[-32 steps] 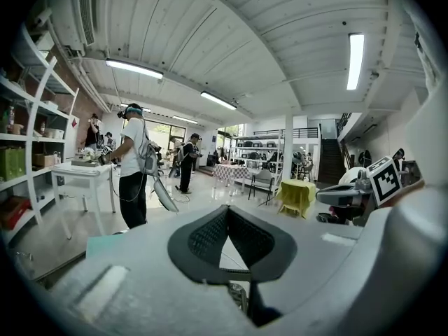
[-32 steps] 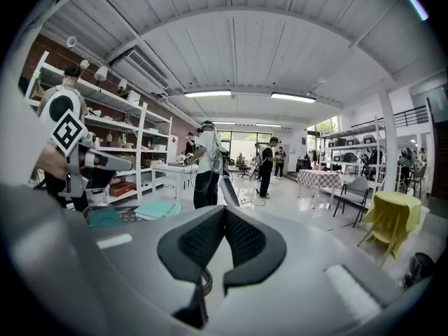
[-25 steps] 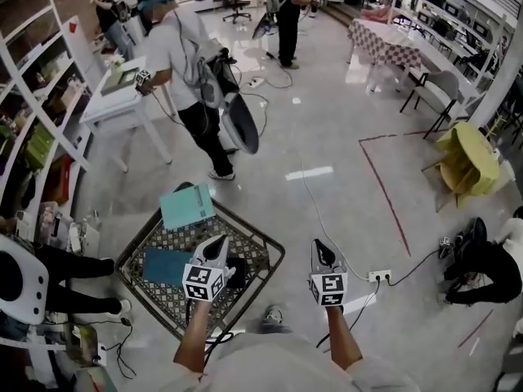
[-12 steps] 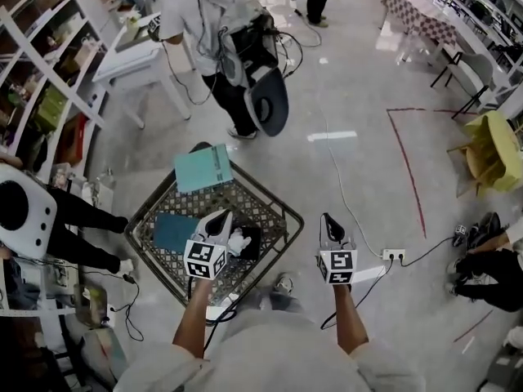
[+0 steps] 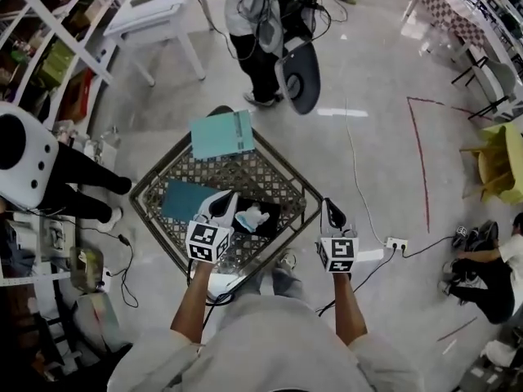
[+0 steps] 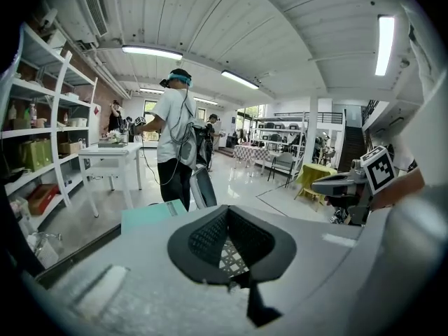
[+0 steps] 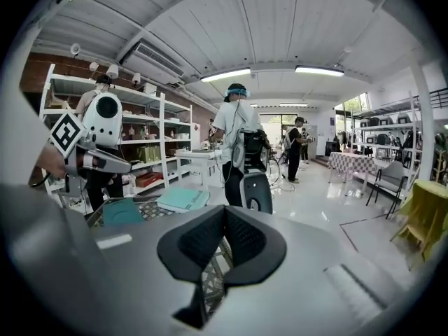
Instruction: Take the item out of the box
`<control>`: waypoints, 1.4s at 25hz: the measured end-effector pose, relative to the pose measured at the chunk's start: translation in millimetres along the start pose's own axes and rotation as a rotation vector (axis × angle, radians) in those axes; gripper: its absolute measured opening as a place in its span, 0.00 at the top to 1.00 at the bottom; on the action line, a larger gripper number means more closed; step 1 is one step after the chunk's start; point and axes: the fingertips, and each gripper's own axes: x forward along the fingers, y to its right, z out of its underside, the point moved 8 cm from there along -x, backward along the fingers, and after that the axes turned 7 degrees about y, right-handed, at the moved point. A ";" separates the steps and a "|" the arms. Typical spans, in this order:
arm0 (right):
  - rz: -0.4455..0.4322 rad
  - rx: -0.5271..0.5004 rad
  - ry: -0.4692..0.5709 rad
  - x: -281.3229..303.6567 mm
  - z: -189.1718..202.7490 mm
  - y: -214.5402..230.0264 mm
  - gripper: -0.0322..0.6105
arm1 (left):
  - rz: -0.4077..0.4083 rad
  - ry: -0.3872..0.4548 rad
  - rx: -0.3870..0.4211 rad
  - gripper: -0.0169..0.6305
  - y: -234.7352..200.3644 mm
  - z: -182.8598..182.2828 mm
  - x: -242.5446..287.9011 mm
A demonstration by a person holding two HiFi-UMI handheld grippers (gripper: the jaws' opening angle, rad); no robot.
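Note:
A low table with a patterned top (image 5: 282, 178) stands in front of me. On it lies an open black box (image 5: 270, 211) with a white item (image 5: 252, 217) inside. A teal box (image 5: 184, 200) lies to its left, and a teal lid (image 5: 222, 133) rests on the far corner. My left gripper (image 5: 224, 197) hovers over the table just left of the black box, shut and empty. My right gripper (image 5: 329, 207) is off the table's right edge, over the floor, also shut and empty. In the right gripper view the teal lid (image 7: 183, 198) lies ahead.
A person in white (image 5: 253, 23) stands just beyond the table with a dark chair back (image 5: 298, 72). At the left are a seated person's legs (image 5: 82, 170), white shelves (image 5: 49, 47) and a white table (image 5: 155, 19). A cable and power strip (image 5: 396, 243) lie on the floor at the right.
The view has tilted down, so the table sits higher and nearer the middle. The white item in the black box has come into sight beside the left gripper. Both grippers stay shut.

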 end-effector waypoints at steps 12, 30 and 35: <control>-0.060 0.006 -0.072 12.4 29.2 -46.8 0.95 | 0.007 -0.087 -0.020 0.96 -16.8 43.1 -21.9; -0.100 0.041 -0.192 -4.2 90.0 -67.3 0.95 | 0.039 -0.260 0.034 0.96 2.6 119.5 -25.4; -0.102 0.039 -0.206 -8.2 99.5 -67.1 0.95 | 0.084 -0.331 0.172 0.96 9.1 135.9 -20.4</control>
